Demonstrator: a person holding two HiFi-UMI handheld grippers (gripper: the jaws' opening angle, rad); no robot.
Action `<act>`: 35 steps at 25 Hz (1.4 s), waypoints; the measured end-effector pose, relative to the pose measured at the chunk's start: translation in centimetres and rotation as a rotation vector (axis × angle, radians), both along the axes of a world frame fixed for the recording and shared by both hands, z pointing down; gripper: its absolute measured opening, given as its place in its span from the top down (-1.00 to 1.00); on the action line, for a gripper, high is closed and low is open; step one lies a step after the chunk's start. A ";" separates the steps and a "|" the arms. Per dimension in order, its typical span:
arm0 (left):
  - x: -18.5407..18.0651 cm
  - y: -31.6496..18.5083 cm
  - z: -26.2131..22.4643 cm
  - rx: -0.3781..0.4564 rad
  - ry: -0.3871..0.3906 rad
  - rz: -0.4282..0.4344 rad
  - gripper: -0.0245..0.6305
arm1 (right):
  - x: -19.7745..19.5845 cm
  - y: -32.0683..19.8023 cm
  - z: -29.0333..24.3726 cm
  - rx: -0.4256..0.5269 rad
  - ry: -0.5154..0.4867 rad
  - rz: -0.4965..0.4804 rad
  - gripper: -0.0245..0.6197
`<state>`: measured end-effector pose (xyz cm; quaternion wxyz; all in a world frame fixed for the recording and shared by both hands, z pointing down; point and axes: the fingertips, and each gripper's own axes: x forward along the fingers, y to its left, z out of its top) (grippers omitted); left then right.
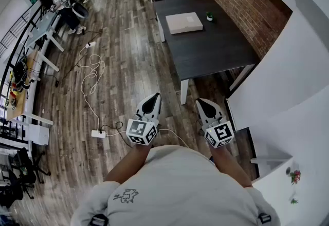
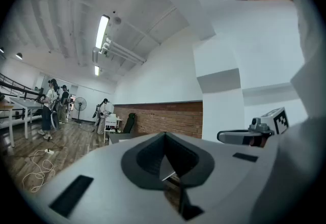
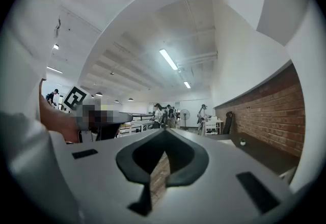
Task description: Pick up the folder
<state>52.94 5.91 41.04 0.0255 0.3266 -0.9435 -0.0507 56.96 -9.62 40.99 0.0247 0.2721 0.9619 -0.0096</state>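
A pale beige folder (image 1: 184, 22) lies flat on the dark table (image 1: 216, 48), far ahead of both grippers. My left gripper (image 1: 153, 98) is held level over the wooden floor, its jaws shut with nothing between them. My right gripper (image 1: 202, 102) sits beside it, just short of the table's near white leg (image 1: 183, 91), also shut and empty. In the left gripper view the closed jaws (image 2: 165, 134) point toward the table and the brick wall (image 2: 163, 118). The right gripper view shows its closed jaws (image 3: 164, 132) aimed along the brick wall (image 3: 270, 121); the folder cannot be made out there.
A small potted plant (image 1: 209, 16) stands on the table by the brick wall (image 1: 241, 1). White cables and a power strip (image 1: 97, 133) lie on the floor at left. Desks line the left side (image 1: 36, 40); several people (image 1: 64, 1) stand far back. A white wall (image 1: 288, 81) is at right.
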 end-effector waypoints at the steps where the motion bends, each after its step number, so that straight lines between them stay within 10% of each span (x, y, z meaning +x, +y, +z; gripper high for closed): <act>1: -0.1 0.2 0.0 0.001 0.000 -0.001 0.89 | -0.1 0.1 0.3 -0.002 0.001 -0.001 0.91; 20: -3.3 8.1 1.2 0.023 0.045 0.013 0.75 | -4.1 8.2 1.5 -0.018 0.043 -0.046 0.89; 35: -7.8 23.7 2.5 0.048 0.094 0.049 0.26 | -9.6 25.2 2.6 -0.028 0.090 -0.173 0.26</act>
